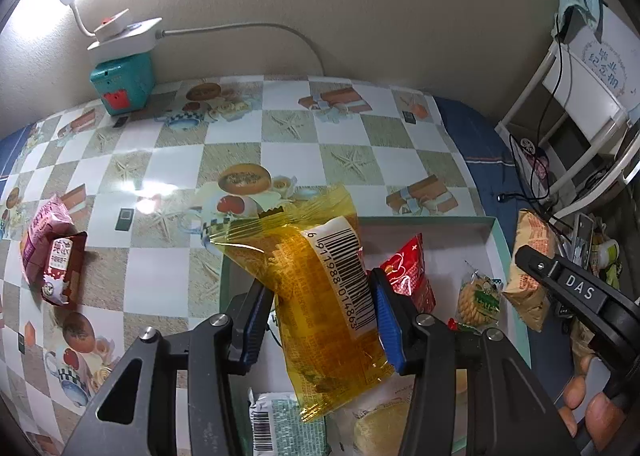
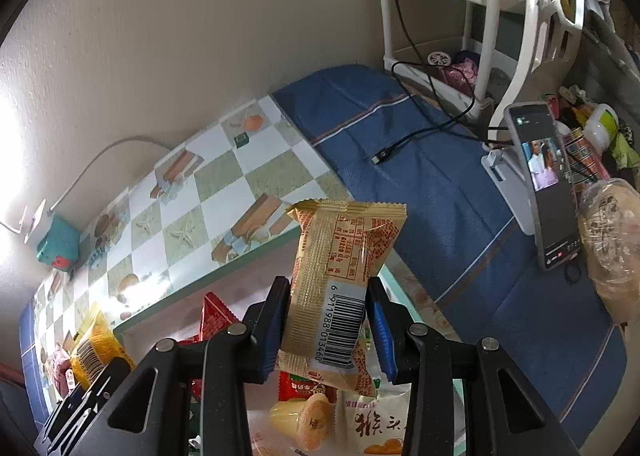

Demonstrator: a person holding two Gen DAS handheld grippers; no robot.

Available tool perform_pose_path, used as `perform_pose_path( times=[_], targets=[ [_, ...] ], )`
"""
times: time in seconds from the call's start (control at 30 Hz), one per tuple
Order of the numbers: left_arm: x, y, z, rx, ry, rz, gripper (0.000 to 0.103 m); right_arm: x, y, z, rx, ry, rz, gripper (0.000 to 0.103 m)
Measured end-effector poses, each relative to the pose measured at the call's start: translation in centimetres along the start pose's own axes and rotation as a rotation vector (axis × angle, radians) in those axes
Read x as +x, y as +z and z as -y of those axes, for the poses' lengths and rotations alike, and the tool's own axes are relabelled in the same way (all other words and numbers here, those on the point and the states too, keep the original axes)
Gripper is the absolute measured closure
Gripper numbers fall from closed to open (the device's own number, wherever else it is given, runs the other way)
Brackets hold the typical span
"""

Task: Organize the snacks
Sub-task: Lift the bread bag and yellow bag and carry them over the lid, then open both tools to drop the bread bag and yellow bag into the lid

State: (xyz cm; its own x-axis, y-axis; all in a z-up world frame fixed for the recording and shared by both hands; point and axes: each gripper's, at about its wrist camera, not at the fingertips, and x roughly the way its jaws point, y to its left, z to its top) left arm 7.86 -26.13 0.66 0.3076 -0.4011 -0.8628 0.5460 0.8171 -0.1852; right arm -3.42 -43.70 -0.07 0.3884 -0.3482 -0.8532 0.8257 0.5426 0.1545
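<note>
My left gripper (image 1: 320, 320) is shut on a clear yellow snack packet (image 1: 316, 296) with a barcode, held above the left edge of a shallow white box with a green rim (image 1: 420, 221). The packet also shows in the right wrist view (image 2: 94, 348). My right gripper (image 2: 326, 330) is shut on a beige snack packet (image 2: 340, 284) with a barcode, held above the box. The right gripper appears in the left wrist view (image 1: 580, 292) at the box's right side with the beige packet (image 1: 530, 256). In the box lie a red packet (image 1: 408, 272), a round cracker pack (image 1: 478, 298) and several other snacks.
A pink packet (image 1: 40, 240) and a dark red packet (image 1: 64, 272) lie on the checkered tablecloth at left. A teal box (image 1: 122, 82) with a white power strip stands by the wall. A phone on a stand (image 2: 544, 184), a cable and a white rack are on the right.
</note>
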Motion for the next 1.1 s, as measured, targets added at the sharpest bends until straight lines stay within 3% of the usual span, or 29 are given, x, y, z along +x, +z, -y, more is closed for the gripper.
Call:
perform_pose_path(
  times=[0.33,0.73,0.8,0.9,1.1],
  targets=[
    [0.9,-0.3,0.1,0.003,-0.020,-0.032,0.053,2.9,-1.3,-1.0,-0.041,-0.018,-0.088,0.061],
    [1.4,-0.4,0.4,0.011,-0.002,-0.060,0.049,3.1,-1.8,-1.6,-0.055,-0.017,-0.097,0.061],
    [1.3,-0.3,0.3,0.005,-0.006,-0.063,0.041,2.9,-1.7,-1.7,-0.059,-0.012,-0.091,0.058],
    [0.9,-0.1,0.2,-0.002,-0.011,-0.065,0.041,2.4,-1.5,-2.1,-0.066,-0.011,-0.077,0.046],
    [-0.9,0.6,-0.6,-0.019,0.006,-0.056,0.040,0.7,-1.0,-2.9,-0.088,-0.002,-0.036,0.040]
  ],
)
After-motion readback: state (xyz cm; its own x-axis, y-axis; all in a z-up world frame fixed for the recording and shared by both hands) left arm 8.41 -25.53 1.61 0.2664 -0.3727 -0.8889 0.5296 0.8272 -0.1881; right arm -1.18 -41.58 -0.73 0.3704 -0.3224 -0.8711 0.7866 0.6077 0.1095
